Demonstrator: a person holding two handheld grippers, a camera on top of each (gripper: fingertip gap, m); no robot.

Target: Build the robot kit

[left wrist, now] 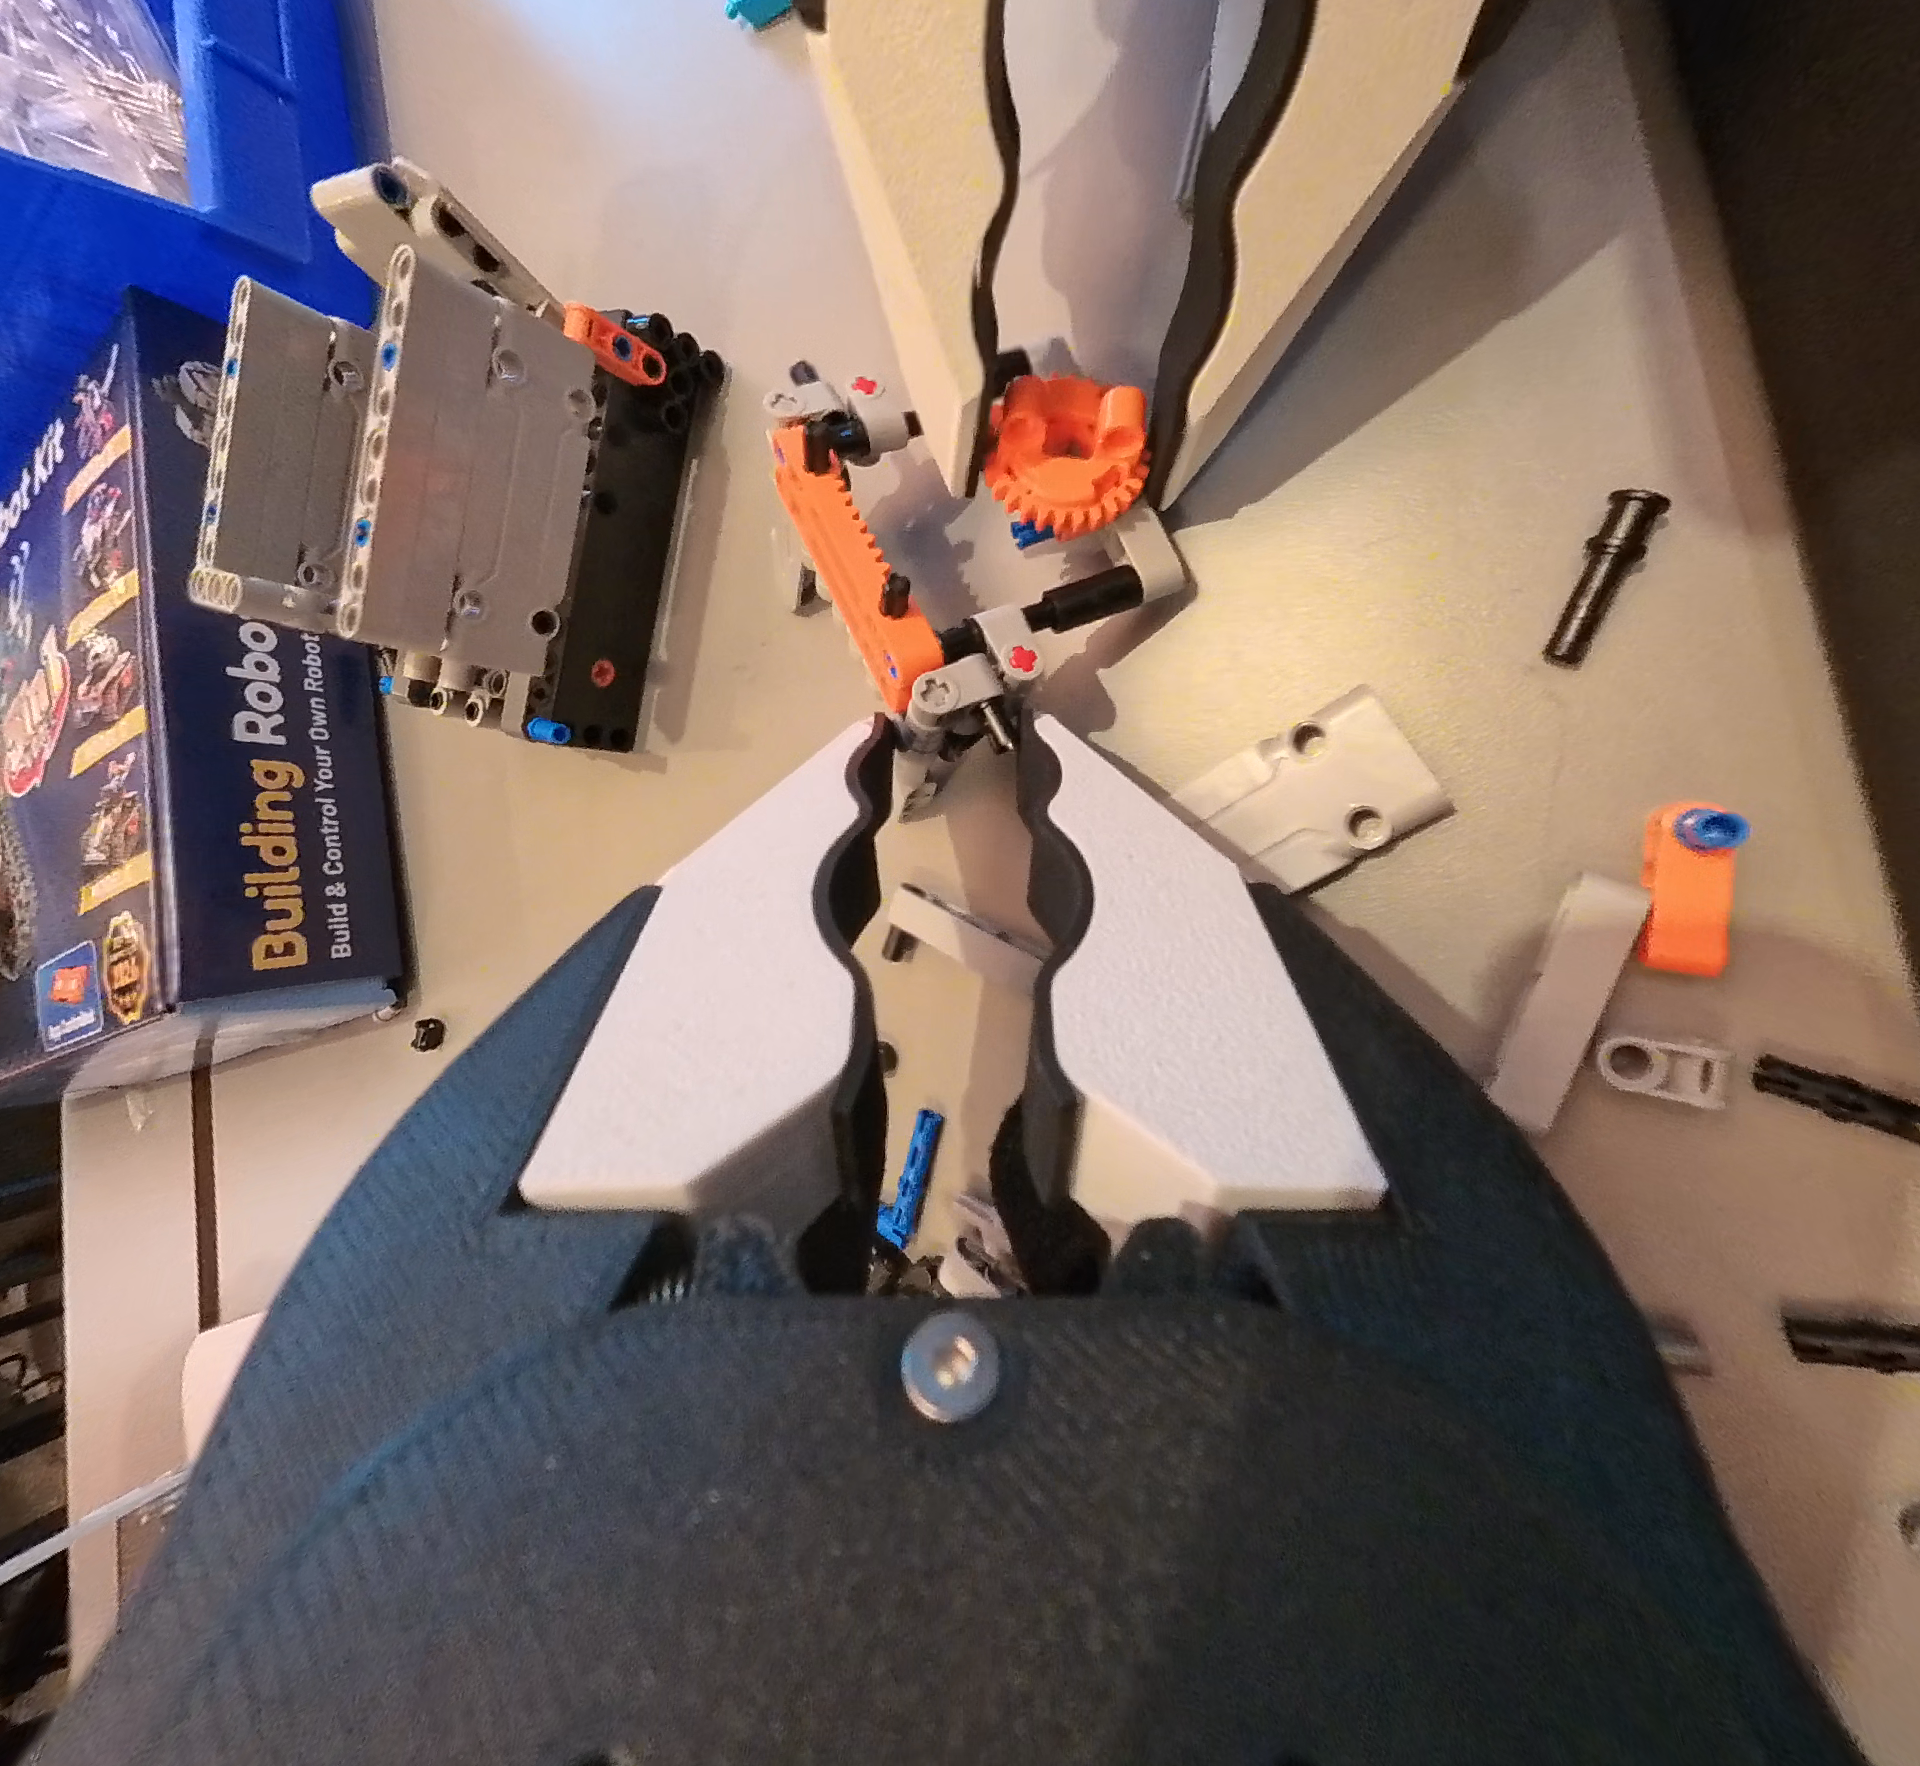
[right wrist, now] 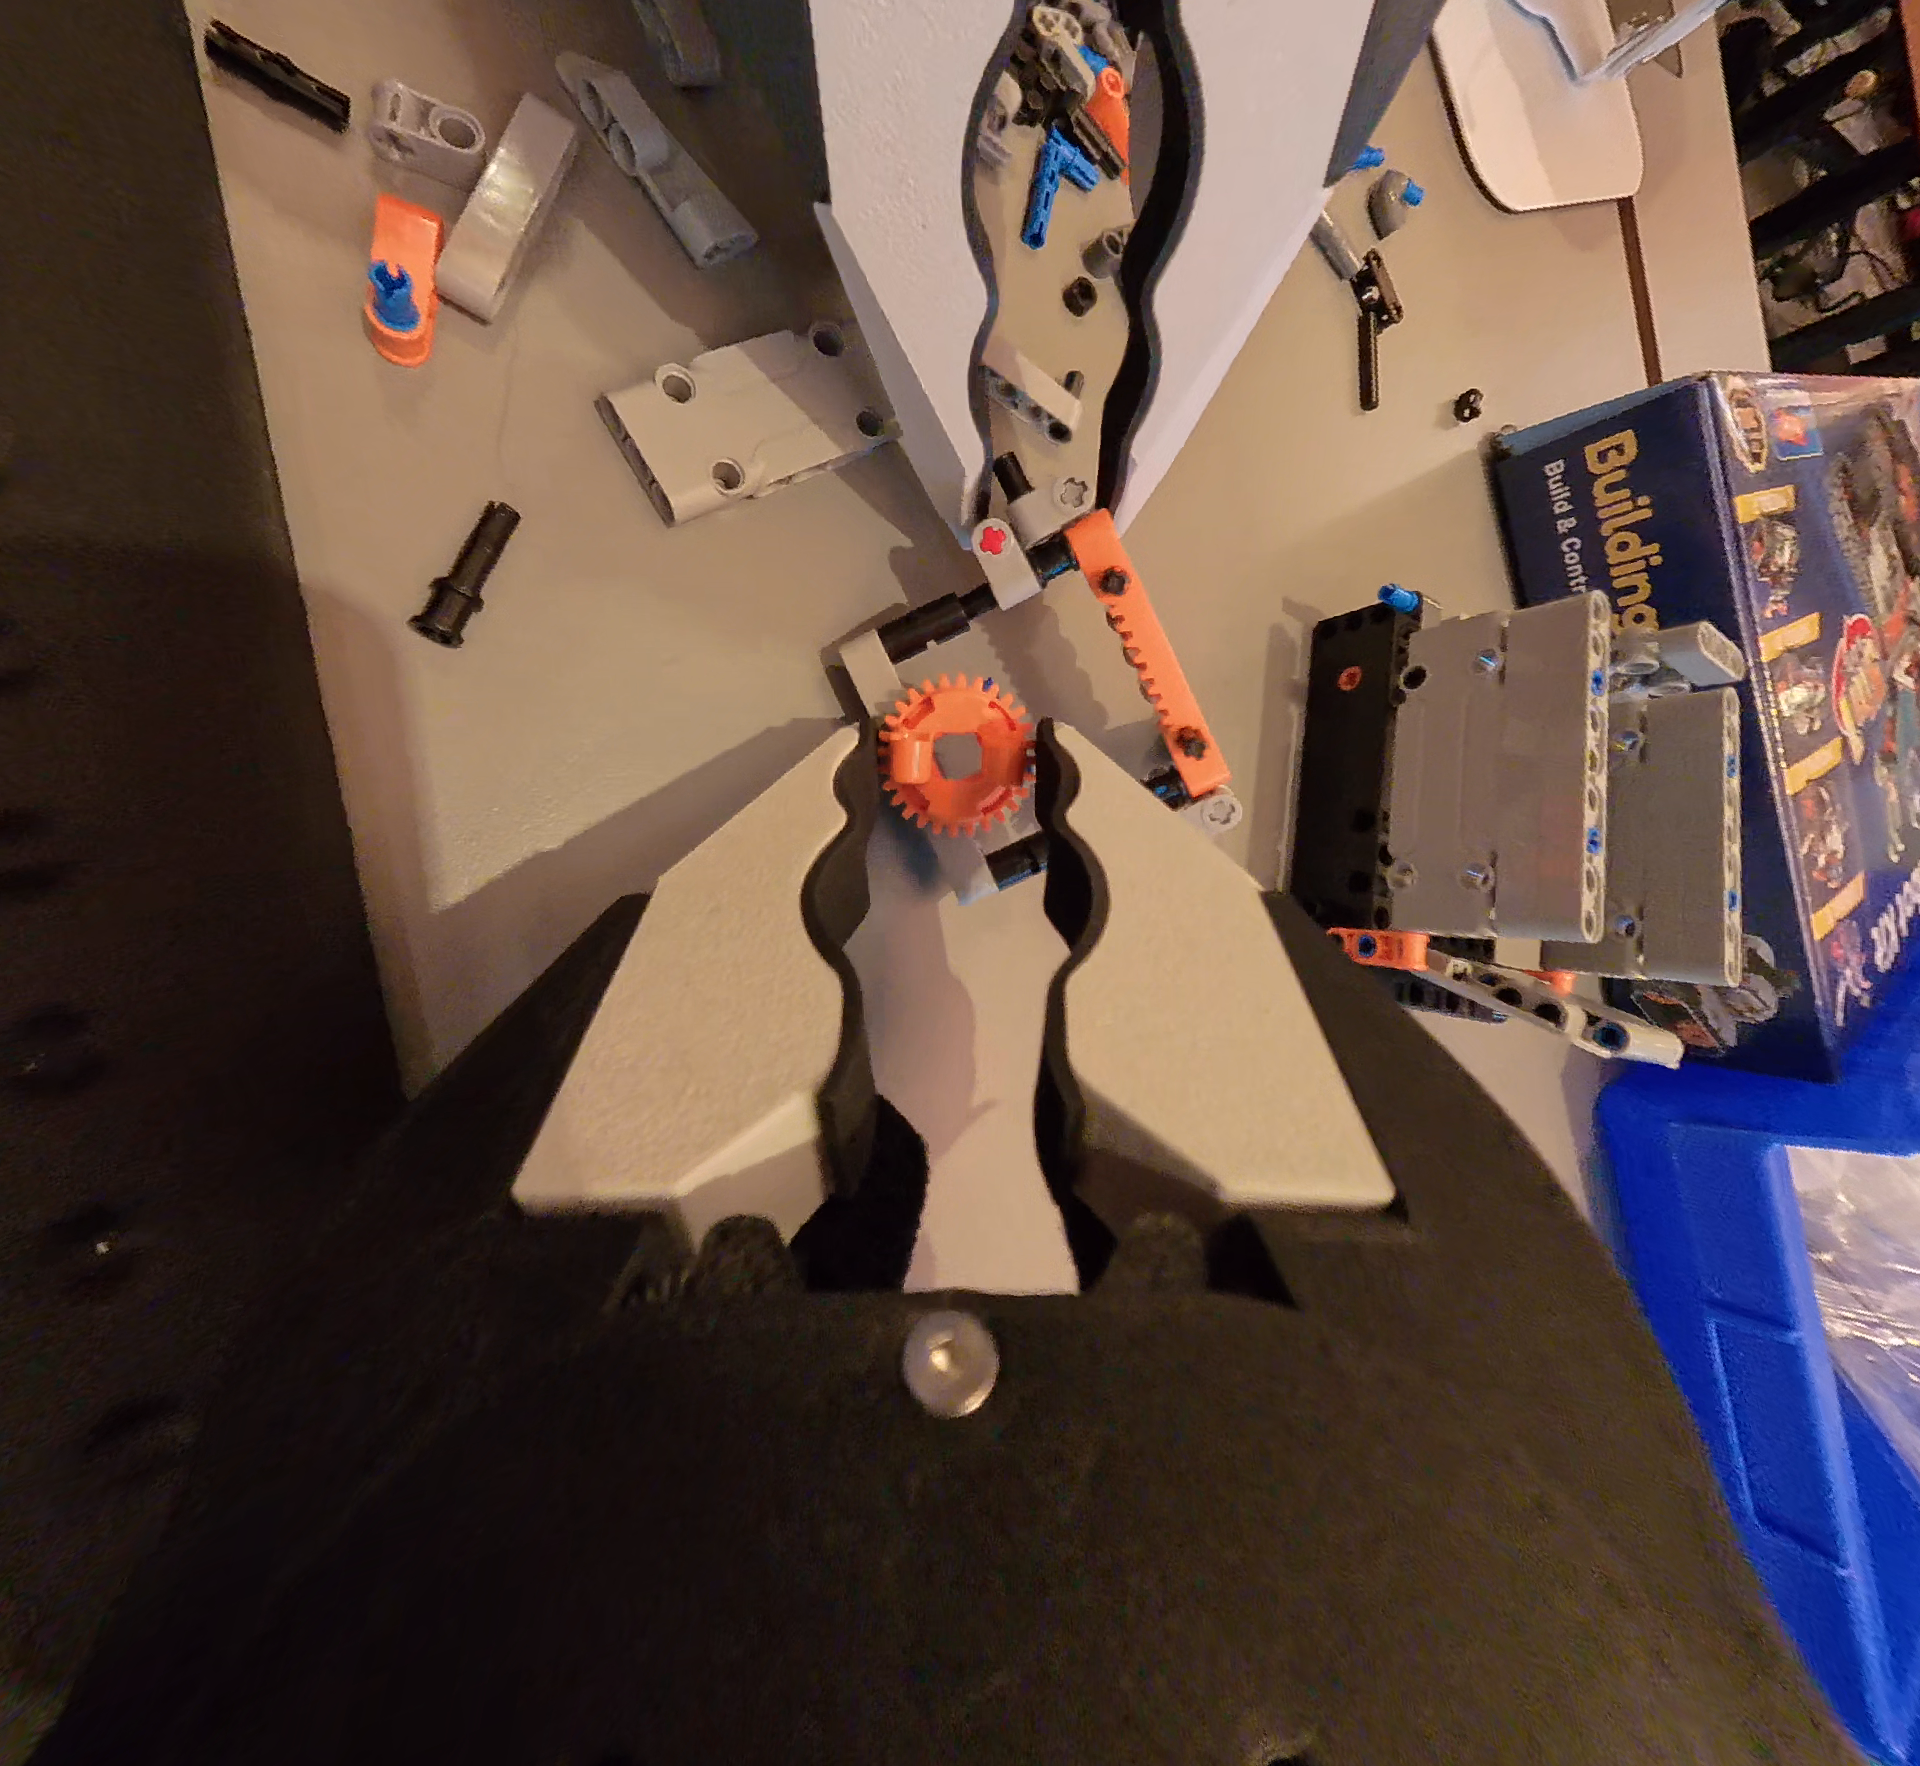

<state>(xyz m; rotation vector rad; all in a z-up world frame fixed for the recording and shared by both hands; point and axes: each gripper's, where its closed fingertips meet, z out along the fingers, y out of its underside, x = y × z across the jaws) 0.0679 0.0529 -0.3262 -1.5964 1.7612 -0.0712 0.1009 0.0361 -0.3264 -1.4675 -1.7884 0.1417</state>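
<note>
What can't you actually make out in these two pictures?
- Left wrist view: the left gripper hides how the small assembly's grey end is held.
- Right wrist view: whether the jaws actually pinch the orange gear.
- Blue bin: contents blurred, cut off by the edge.

Loose bits all over the desk (right wrist: 644,729): black pin (right wrist: 464,573), flat grey panel (right wrist: 748,428), orange connector (right wrist: 400,277), plus a printed kit box (left wrist: 208,729) beside a blue bin (right wrist: 1756,1404).
</note>
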